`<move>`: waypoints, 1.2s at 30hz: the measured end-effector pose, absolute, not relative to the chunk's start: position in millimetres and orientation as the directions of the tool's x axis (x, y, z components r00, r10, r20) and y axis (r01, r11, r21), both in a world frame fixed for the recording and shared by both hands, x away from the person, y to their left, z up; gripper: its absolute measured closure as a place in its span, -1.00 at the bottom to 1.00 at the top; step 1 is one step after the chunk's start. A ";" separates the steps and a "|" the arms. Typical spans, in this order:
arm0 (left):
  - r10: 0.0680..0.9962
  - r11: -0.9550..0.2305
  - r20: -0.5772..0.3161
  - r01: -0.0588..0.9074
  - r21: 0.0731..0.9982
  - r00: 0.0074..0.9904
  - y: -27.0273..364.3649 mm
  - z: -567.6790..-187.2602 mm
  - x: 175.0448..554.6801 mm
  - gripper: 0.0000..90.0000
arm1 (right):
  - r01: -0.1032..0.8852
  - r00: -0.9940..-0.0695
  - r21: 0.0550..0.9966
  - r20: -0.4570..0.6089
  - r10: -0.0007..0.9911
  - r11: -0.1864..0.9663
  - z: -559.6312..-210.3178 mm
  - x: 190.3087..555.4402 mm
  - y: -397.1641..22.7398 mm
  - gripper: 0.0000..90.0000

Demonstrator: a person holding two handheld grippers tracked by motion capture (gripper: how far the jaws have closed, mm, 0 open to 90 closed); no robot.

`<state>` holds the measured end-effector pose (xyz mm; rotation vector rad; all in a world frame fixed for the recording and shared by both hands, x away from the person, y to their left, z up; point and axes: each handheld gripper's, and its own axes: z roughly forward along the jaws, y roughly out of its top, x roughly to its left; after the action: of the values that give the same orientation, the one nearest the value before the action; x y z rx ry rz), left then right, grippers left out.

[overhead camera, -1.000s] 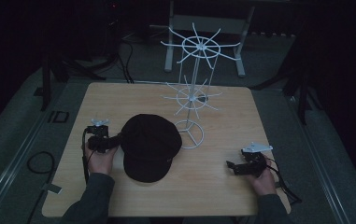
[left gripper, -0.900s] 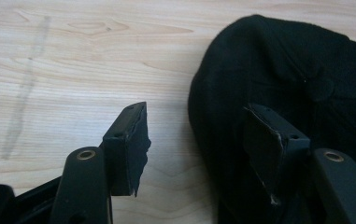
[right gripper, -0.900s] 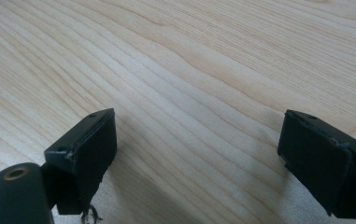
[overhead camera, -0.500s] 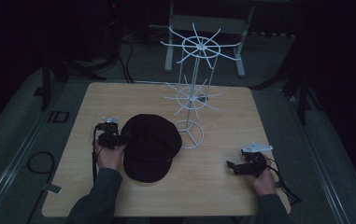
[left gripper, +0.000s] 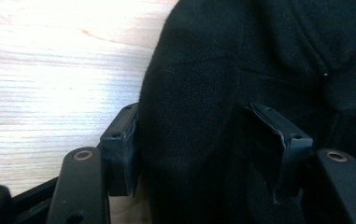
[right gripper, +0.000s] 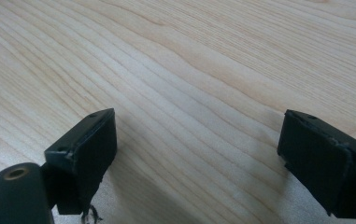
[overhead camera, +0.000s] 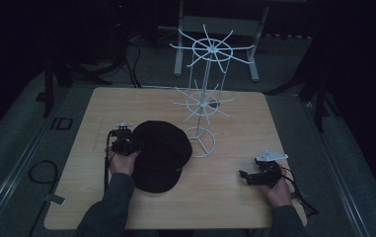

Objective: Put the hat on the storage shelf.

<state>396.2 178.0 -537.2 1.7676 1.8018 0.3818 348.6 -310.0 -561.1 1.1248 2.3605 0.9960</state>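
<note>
Already the left gripper (left gripper: 203,154) straddled a fold of the black cap (overhead camera: 162,154), its jaws having just widened, pads beside the fabric. Well off to its right, the right gripper (right gripper: 199,158) rested wide open over bare table (overhead camera: 235,197).

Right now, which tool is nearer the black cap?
Left. The left tool straddles a fold of the black cap at its edge; the right tool rests apart on the table.
</note>
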 end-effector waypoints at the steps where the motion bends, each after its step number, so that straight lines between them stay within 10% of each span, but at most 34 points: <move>1: 0.981 0.072 -0.191 0.815 0.574 0.048 177.0 -538.4 397.3 -0.08 | 0.539 -0.628 0.718 -0.006 0.778 0.440 -561.1 348.6 -310.0 -0.74; 15: 0.975 0.097 -0.219 0.819 0.565 0.036 185.6 -539.0 396.6 0.61 | 0.539 -0.628 0.718 -0.007 0.778 0.441 -561.1 348.6 -310.1 -0.74; 36: 0.963 0.071 -0.230 0.695 0.715 0.139 198.7 -480.4 370.1 0.66 | 0.538 -0.628 0.718 -0.007 0.778 0.441 -561.1 348.6 -310.1 -0.74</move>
<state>370.1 198.7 -480.4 1.6853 1.6177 0.4635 348.6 -310.1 -561.1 1.1243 2.3608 0.9953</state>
